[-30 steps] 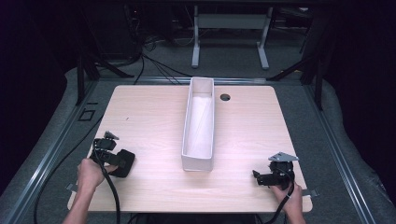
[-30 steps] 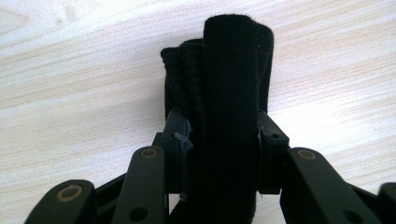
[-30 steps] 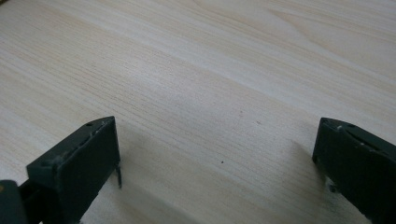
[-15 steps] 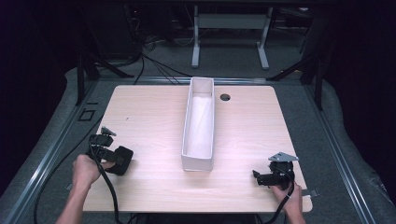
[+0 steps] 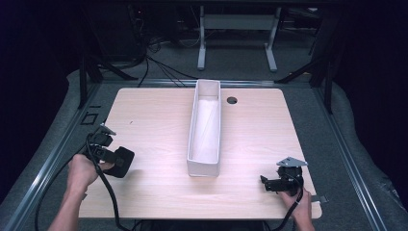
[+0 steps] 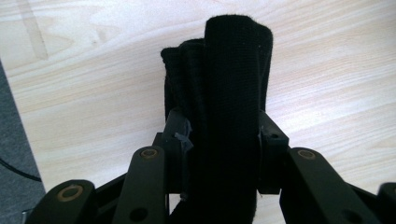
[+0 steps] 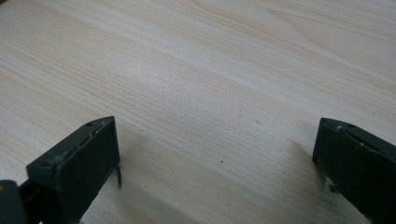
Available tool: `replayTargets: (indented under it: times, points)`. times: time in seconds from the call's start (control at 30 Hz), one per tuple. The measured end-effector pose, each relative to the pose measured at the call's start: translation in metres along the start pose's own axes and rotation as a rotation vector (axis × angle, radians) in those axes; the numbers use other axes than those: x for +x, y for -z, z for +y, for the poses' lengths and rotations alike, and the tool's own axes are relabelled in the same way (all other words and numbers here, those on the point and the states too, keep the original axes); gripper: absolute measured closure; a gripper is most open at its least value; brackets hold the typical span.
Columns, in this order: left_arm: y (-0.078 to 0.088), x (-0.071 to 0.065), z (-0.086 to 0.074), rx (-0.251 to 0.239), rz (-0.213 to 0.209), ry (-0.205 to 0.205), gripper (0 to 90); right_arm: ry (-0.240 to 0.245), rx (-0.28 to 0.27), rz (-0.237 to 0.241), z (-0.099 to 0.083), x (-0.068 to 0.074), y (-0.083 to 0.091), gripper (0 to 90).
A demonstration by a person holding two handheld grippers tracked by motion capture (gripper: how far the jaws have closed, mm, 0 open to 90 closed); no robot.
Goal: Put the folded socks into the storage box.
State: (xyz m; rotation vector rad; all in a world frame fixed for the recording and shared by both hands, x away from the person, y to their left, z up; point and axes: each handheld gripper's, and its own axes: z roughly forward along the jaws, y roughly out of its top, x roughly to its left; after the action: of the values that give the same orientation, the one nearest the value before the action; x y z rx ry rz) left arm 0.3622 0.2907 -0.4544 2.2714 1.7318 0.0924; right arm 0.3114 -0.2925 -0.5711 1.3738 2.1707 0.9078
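The black folded cloth [image 6: 219, 93], a thick knitted bundle that could be a rolled sock or a small towel, is clamped between the jaws of the left gripper [image 5: 113, 159] at the near left of the table [image 5: 154, 125]. From where I stand it looks lifted just clear of the wood, a soft shadow under it. In the left gripper view the bundle stands up between the two jaws, which squeeze it on both flanks; its long axis runs along the gripper's own reach, the rounded folded end pointing away from the hand. In the high view that end points toward the table's middle.

On the near right, the right gripper [image 5: 269, 183] rests low by the table's front edge, its jaws spread wide apart with bare wood between them, holding nothing.

The step in hand, as I judge it, is carrying the bundle to the white long box [image 5: 206, 130], which stands open in the centre with its length running away from the person. To do this well, keep the squeeze firm so the soft roll does not slump, lift it above the box wall before crossing, and turn the wrist so the bundle's length lines up with the box's length before lowering.

Farther off, beyond the box, a small round hole [image 5: 232, 100] sits in the tabletop.
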Motion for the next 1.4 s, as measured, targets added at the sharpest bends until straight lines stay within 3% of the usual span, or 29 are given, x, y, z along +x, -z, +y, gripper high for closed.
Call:
replayTargets:
  times: [0.33, 0.53, 0.73, 1.07, 1.4]
  points:
    - [0.013, -0.009, 0.008, 0.033, -0.013, -0.002, 64.2, -0.003, -0.003, -0.011, 0.0, 0.0, 0.0, 0.0]
    - [0.02, -0.024, 0.015, 0.048, 0.003, -0.02, 64.2, -0.015, -0.005, -0.021, 0.0, 0.001, -0.001, 0.0]
    - [0.027, -0.036, 0.02, 0.064, 0.026, -0.01, 64.2, -0.016, -0.001, -0.014, 0.0, 0.001, -0.001, 0.0]
    - [0.045, -0.06, 0.038, 0.048, 0.072, -0.011, 64.0, -0.014, 0.0, -0.012, 0.0, 0.0, -0.001, 0.0]
    - [0.049, -0.081, 0.058, 0.043, 0.073, -0.03, 64.0, -0.012, 0.001, -0.013, 0.0, 0.0, -0.001, 0.0]
